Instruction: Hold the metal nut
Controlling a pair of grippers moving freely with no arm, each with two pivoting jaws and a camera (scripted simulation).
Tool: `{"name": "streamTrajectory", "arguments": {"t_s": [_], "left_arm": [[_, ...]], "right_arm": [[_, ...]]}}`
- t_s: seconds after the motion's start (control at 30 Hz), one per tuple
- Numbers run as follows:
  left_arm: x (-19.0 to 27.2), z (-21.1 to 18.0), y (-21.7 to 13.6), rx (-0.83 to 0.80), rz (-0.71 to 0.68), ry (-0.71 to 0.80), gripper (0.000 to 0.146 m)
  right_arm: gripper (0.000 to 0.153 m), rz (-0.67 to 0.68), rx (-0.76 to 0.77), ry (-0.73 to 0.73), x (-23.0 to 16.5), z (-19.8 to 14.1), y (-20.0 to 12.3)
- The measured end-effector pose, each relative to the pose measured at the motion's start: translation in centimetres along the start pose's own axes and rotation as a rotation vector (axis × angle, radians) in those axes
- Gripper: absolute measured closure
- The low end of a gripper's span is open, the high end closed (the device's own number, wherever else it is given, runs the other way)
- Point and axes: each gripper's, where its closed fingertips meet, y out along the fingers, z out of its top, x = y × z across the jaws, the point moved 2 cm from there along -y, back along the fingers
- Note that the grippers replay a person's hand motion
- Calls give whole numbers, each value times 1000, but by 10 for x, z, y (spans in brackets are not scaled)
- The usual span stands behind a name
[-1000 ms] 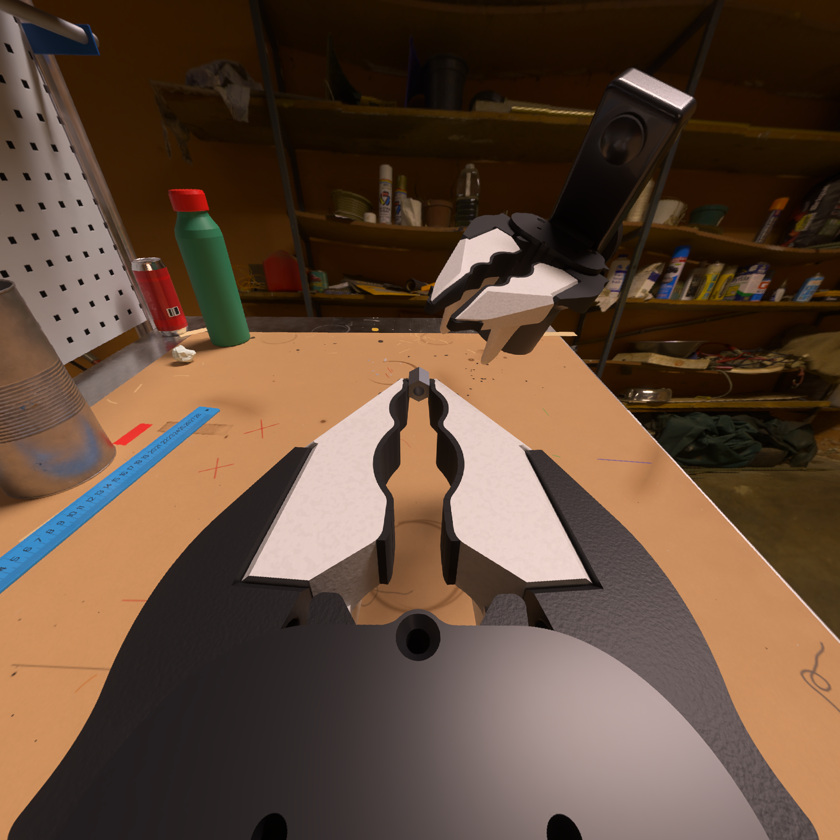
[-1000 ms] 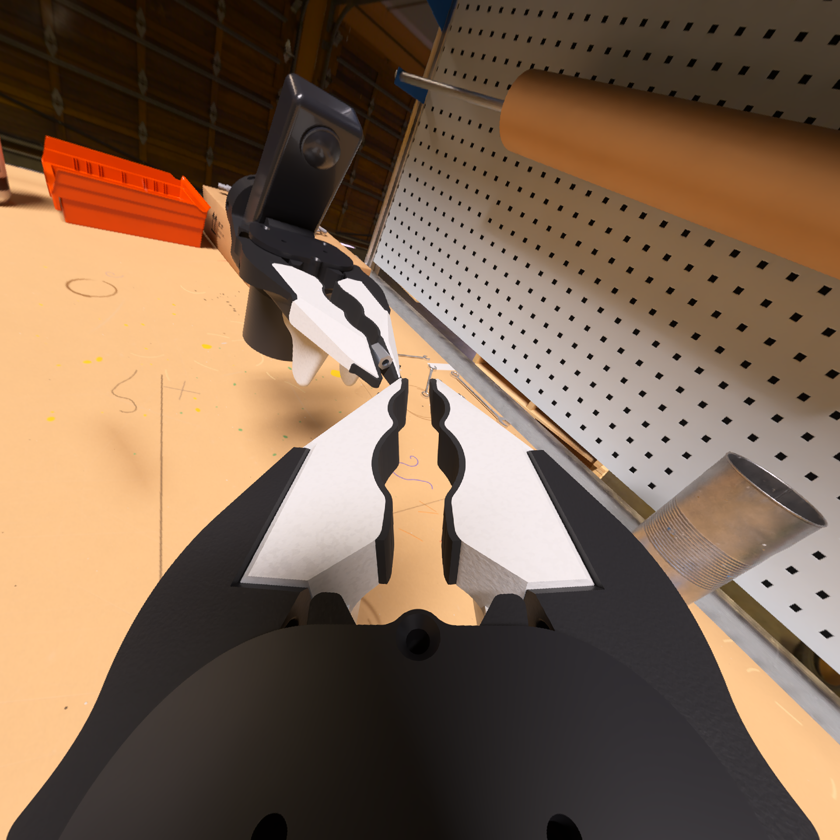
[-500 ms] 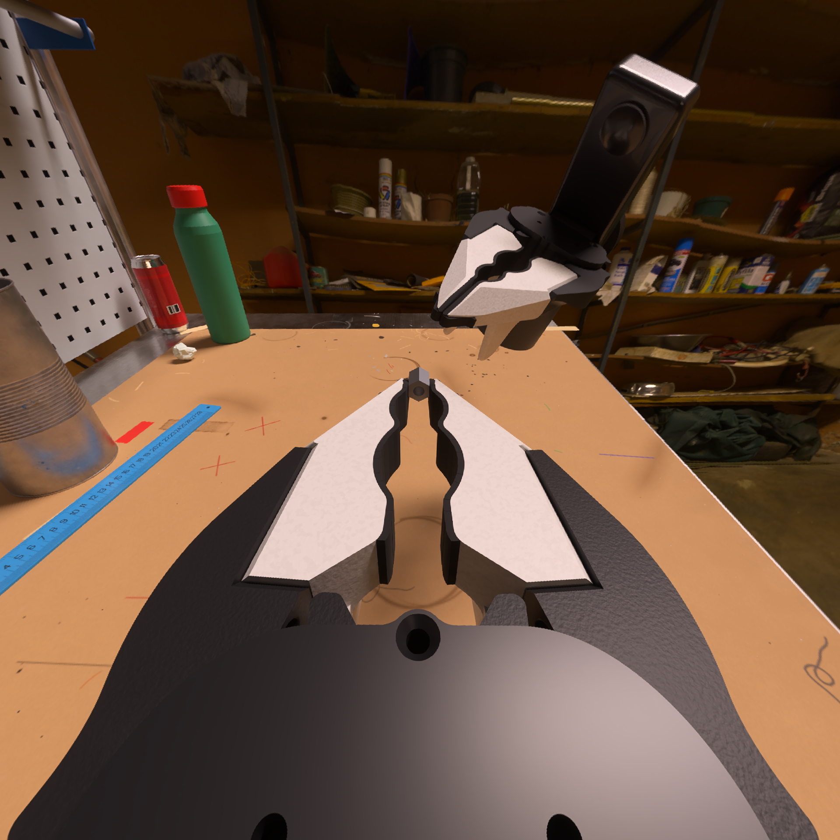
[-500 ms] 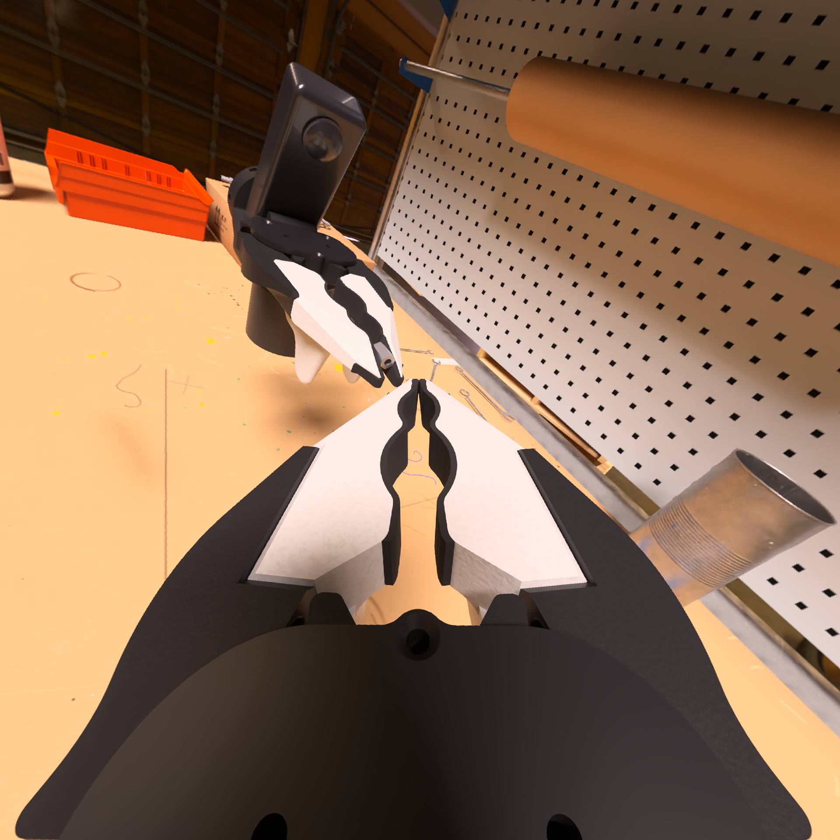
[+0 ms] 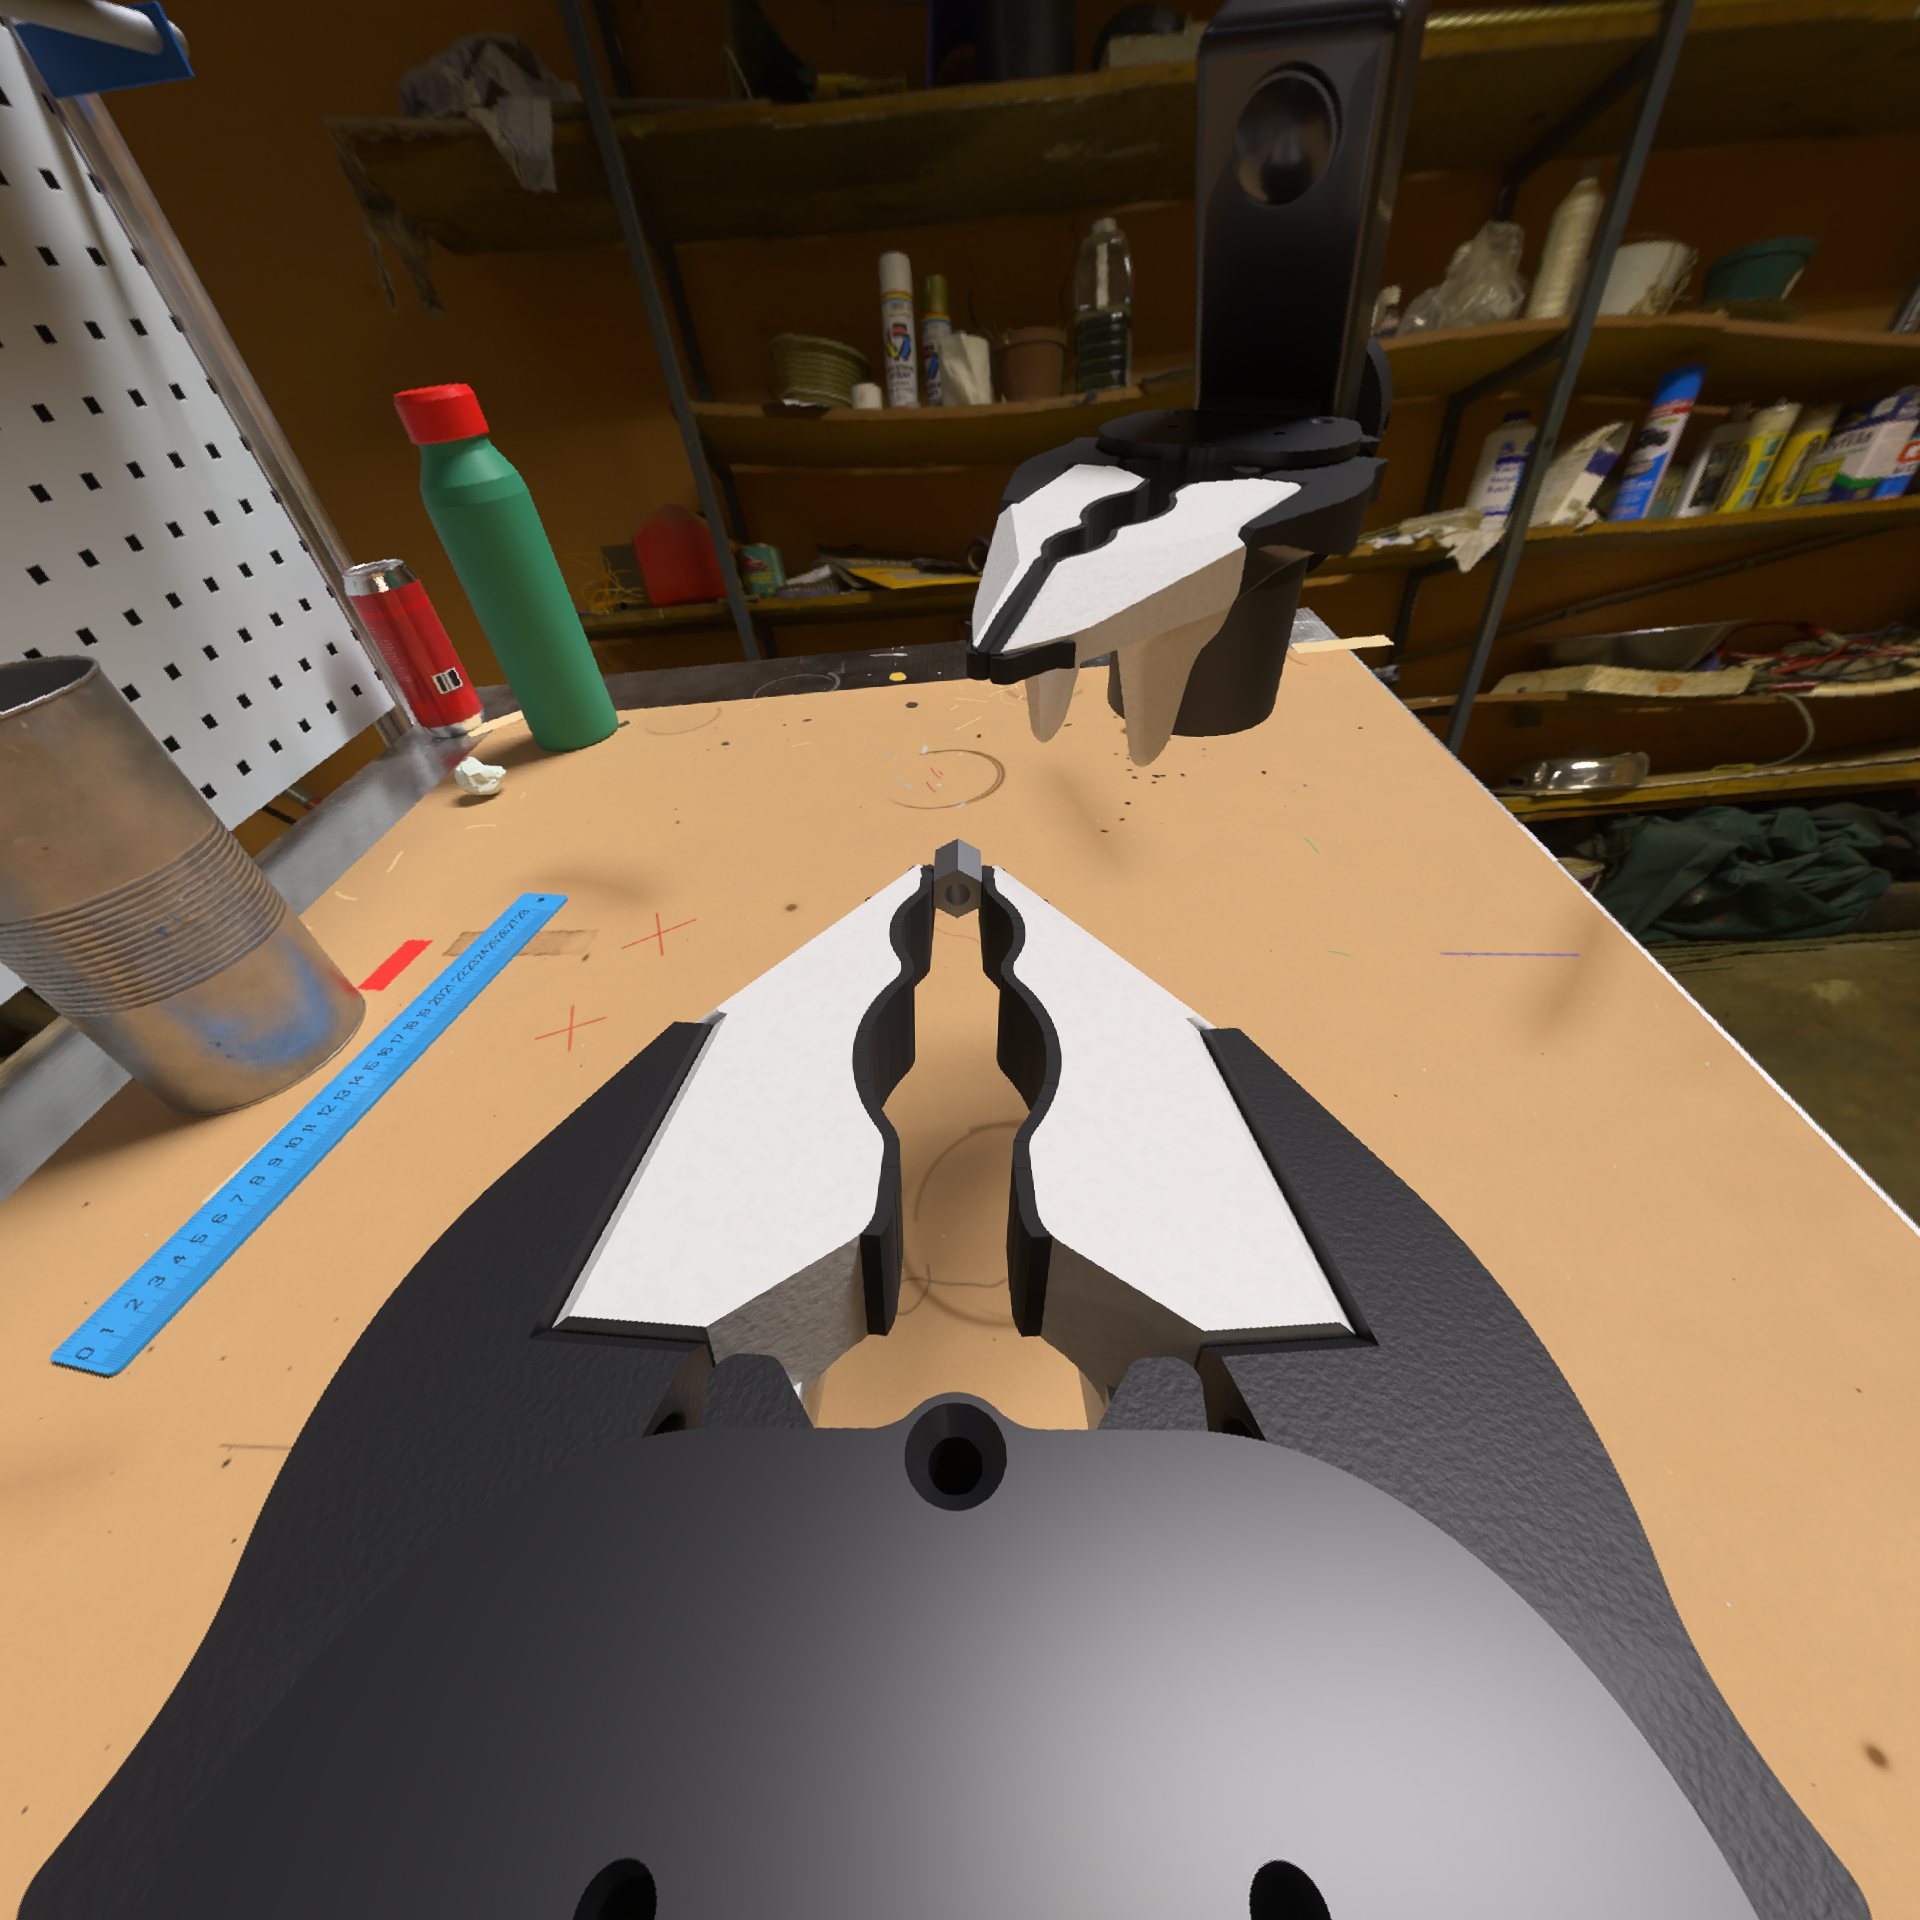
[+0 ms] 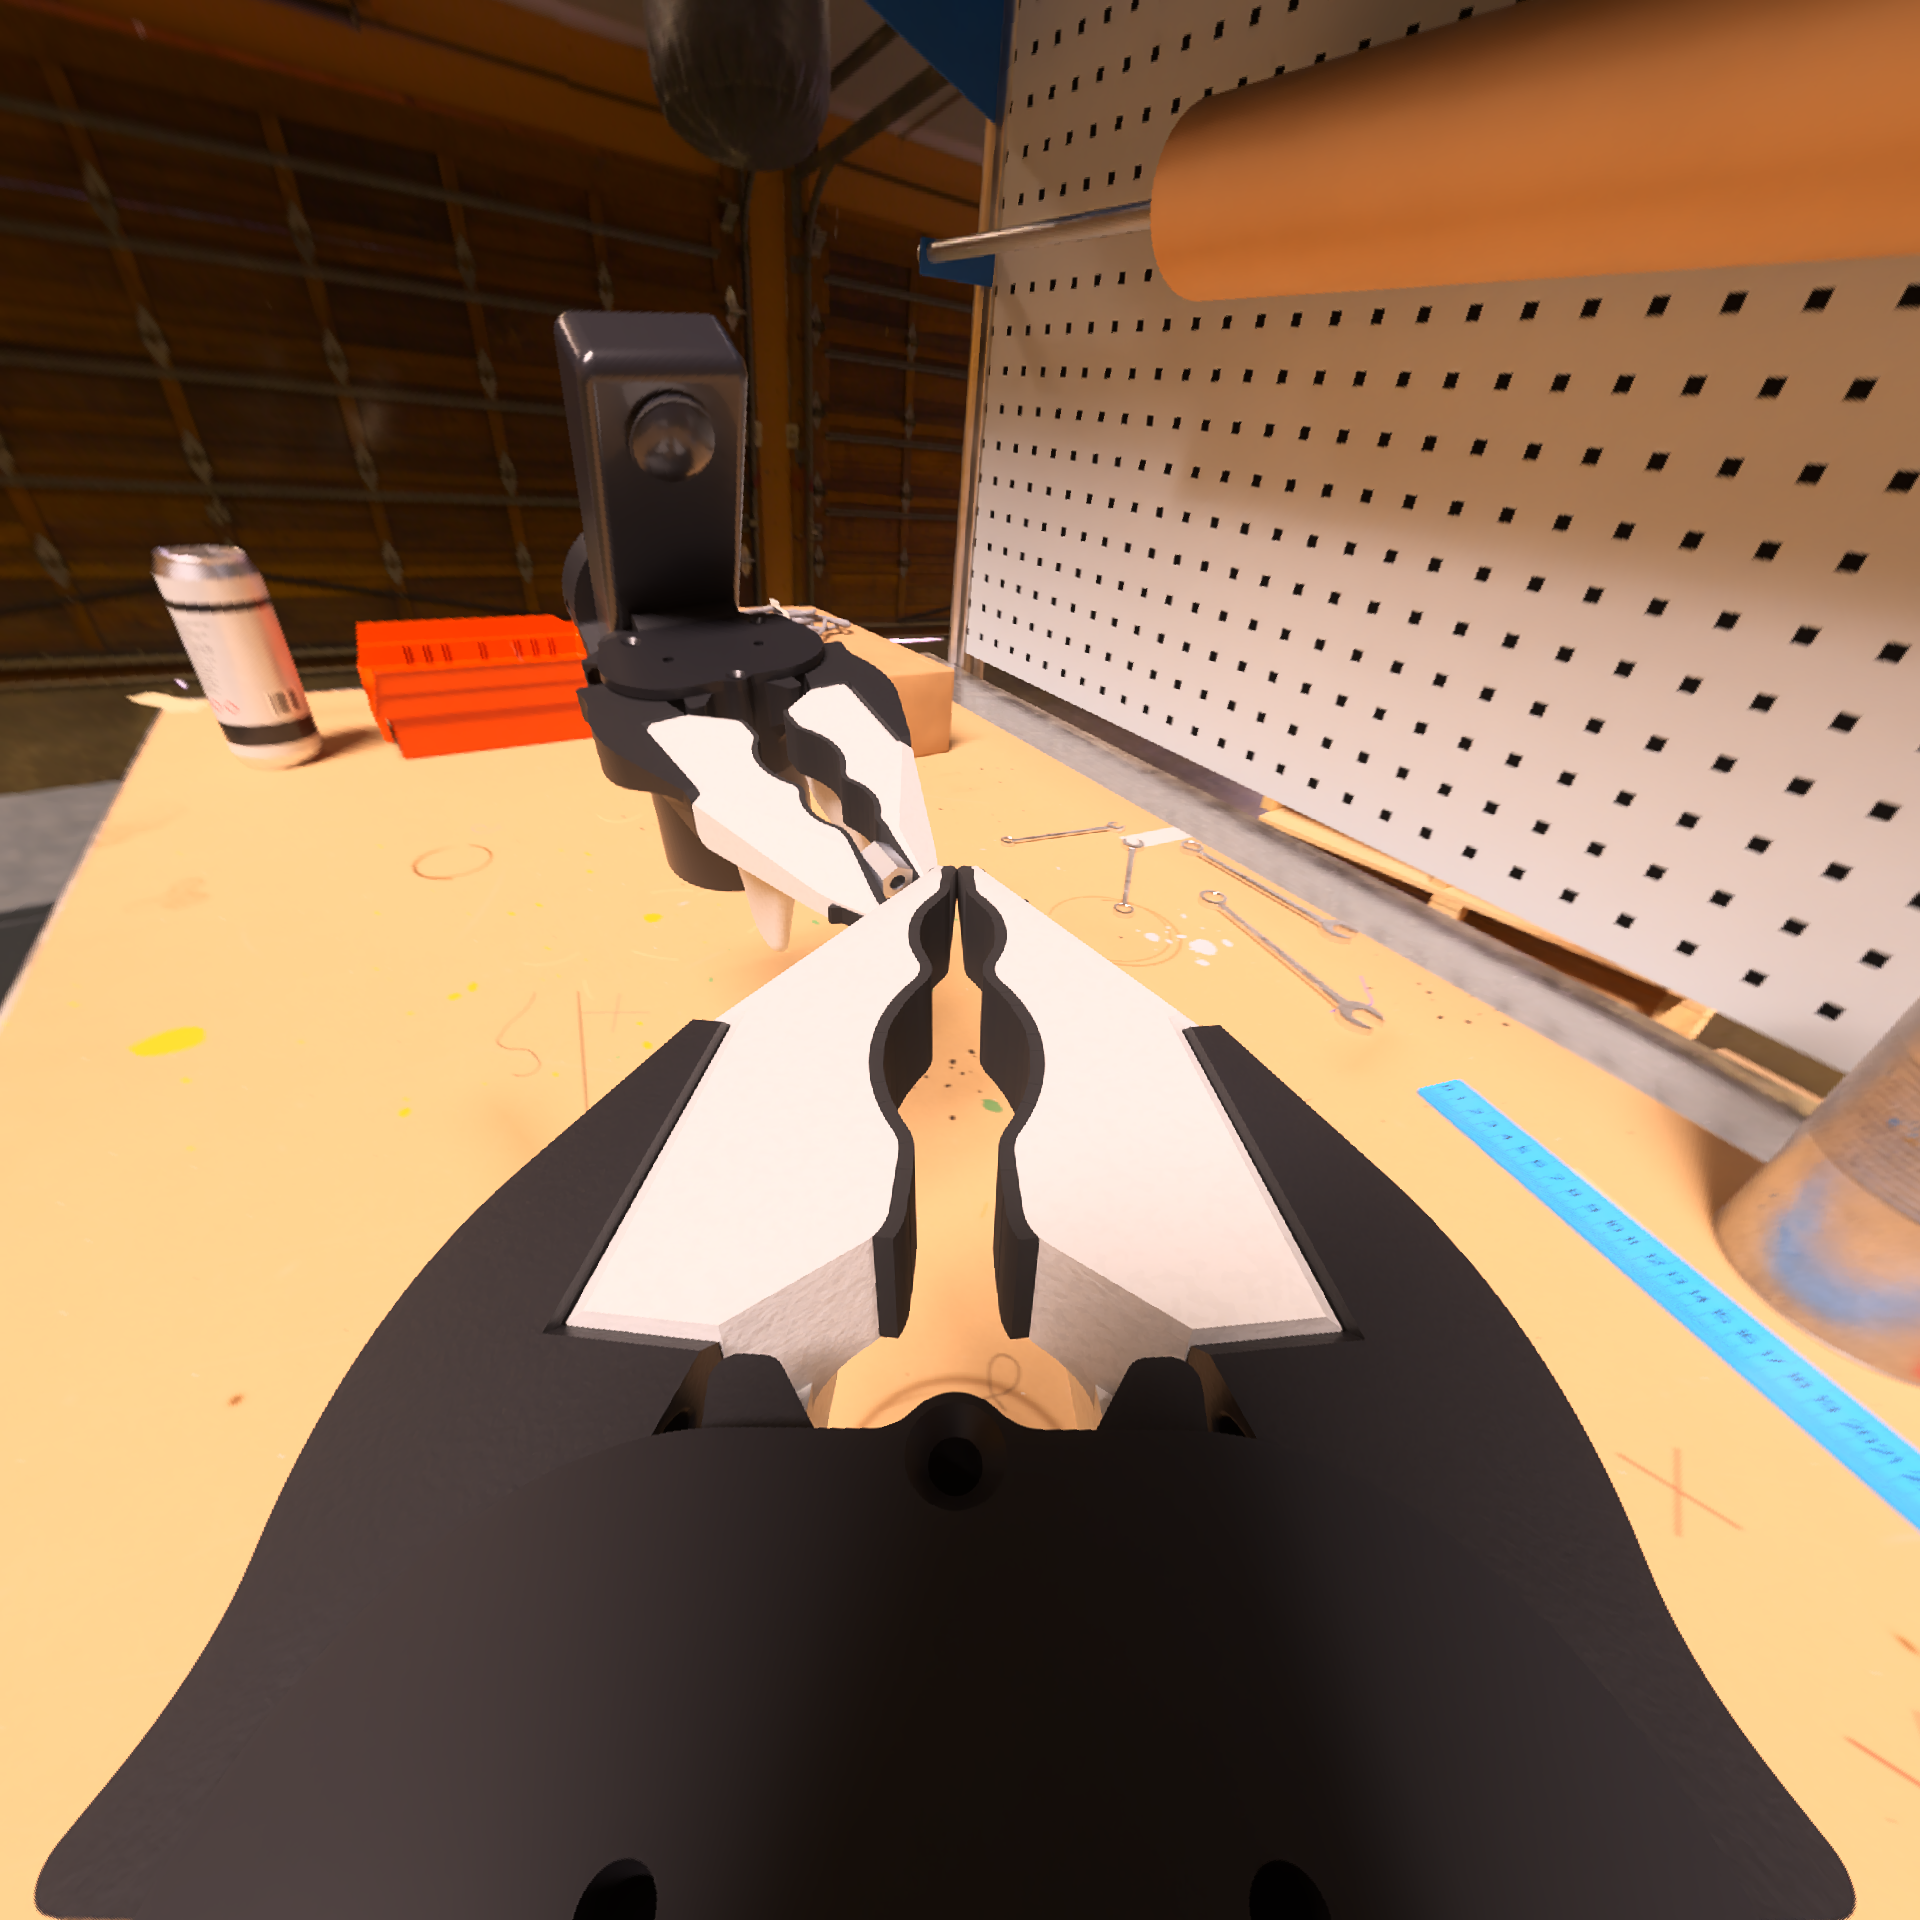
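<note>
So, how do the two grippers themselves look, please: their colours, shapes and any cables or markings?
Both look alike. The left gripper and the right gripper each have a broad, rounded black body with a textured surface and round holes. Two white fingers taper to a point, and each has a wavy black inner edge. A black upright block with a round lens rises from the body. No cables or markings show.
</note>
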Motion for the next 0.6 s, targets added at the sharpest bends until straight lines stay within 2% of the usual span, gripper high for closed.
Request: {"name": "streamTrajectory", "arguments": {"t_s": [0.3, 0.6], "left_arm": [[1, -3, 1, -21, 0, 8, 138], [0, -3, 2, -15, -3, -3, 138]], "right_arm": [[153, 10, 11, 136, 9, -6, 0], [153, -3, 1, 160, 14, -11, 1]]}}
